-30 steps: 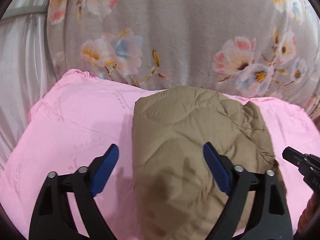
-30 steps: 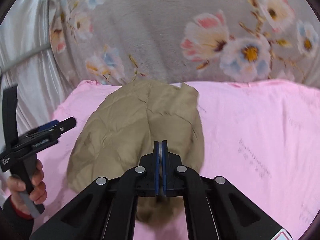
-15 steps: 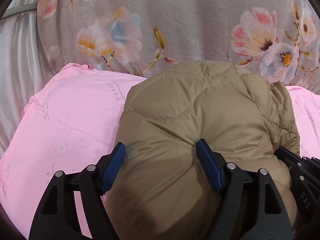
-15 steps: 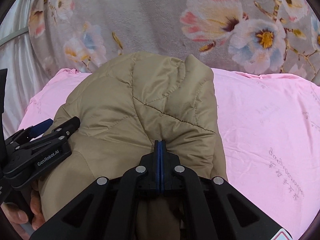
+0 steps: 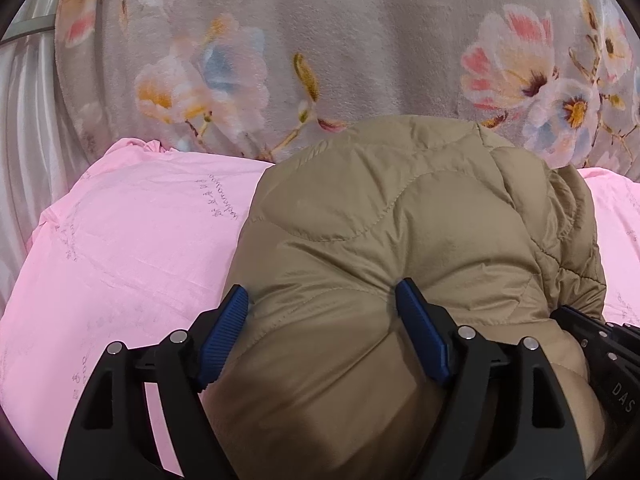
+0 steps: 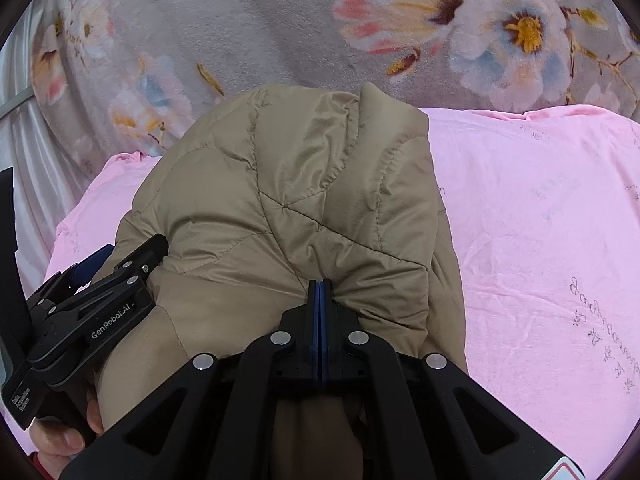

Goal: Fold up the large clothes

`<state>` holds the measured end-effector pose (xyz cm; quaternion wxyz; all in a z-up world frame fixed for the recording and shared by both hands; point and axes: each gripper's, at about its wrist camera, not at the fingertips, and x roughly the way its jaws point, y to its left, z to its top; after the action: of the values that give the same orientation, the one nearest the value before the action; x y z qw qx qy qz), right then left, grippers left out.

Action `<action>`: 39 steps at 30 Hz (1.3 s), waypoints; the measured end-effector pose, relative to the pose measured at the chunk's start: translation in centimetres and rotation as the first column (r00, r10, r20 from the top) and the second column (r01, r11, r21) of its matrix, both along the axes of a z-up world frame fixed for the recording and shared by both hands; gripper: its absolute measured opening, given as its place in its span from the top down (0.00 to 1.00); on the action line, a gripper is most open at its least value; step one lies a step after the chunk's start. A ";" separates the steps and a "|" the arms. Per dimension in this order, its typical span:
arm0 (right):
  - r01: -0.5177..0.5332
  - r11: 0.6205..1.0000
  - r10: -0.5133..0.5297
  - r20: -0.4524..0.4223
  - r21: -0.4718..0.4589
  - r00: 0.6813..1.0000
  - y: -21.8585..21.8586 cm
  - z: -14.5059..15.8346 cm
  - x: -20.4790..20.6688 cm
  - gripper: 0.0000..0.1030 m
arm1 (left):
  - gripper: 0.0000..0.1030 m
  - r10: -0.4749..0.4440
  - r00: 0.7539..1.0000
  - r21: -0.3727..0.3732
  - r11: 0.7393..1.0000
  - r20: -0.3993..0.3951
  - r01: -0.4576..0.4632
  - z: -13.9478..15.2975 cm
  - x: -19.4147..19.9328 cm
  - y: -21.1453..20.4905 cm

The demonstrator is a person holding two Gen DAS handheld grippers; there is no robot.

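Note:
A tan quilted jacket point(image 5: 400, 200) lies folded into a thick bundle on a pink sheet point(image 5: 140, 240). My left gripper point(image 5: 320, 296) straddles a bulge of the jacket's near end, jaws wide and opening slightly. Its blue pads point(image 5: 420, 332) touch the padding on both sides and the right one dents it. In the right wrist view the jacket point(image 6: 280, 180) fills the middle. My right gripper point(image 6: 319, 286) is shut, its tip pushed into the fabric, which puckers around it. The left gripper point(image 6: 128, 250) shows at the jacket's left side, held by a hand point(image 6: 60, 440).
A grey floral blanket point(image 5: 360, 40) rises behind the jacket across the back. Pale curtain folds point(image 5: 24, 140) hang at the far left. The pink sheet point(image 6: 540, 220) spreads wide to the right of the jacket and also to its left.
Both grippers came down and forward from above the jacket onto its near end. The left jaws now straddle the padding; the right tip presses into the fabric.

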<state>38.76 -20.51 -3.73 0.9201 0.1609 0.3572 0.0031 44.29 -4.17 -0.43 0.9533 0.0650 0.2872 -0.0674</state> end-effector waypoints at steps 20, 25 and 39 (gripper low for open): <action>0.032 0.973 -0.015 0.072 -0.228 0.997 3.4 3.2 -17.6 0.16 | 0.05 0.077 0.994 -0.106 0.991 -0.072 -0.085 0.0 -15.3 3.4; 0.076 0.970 -0.057 0.091 -0.229 0.994 3.9 3.6 -21.6 0.14 | 0.05 0.076 0.993 -0.023 0.997 -0.089 -0.078 -0.5 -20.3 2.8; 0.113 0.981 -0.116 -0.009 -0.157 0.993 3.7 2.4 -26.3 0.12 | 0.05 0.118 0.988 0.047 0.992 -0.102 -0.114 -1.1 -26.5 2.9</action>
<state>12.42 -16.77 -1.35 0.9253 0.1084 0.3548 -0.0793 17.81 -1.29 -1.55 0.9378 0.0639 0.3411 -0.0094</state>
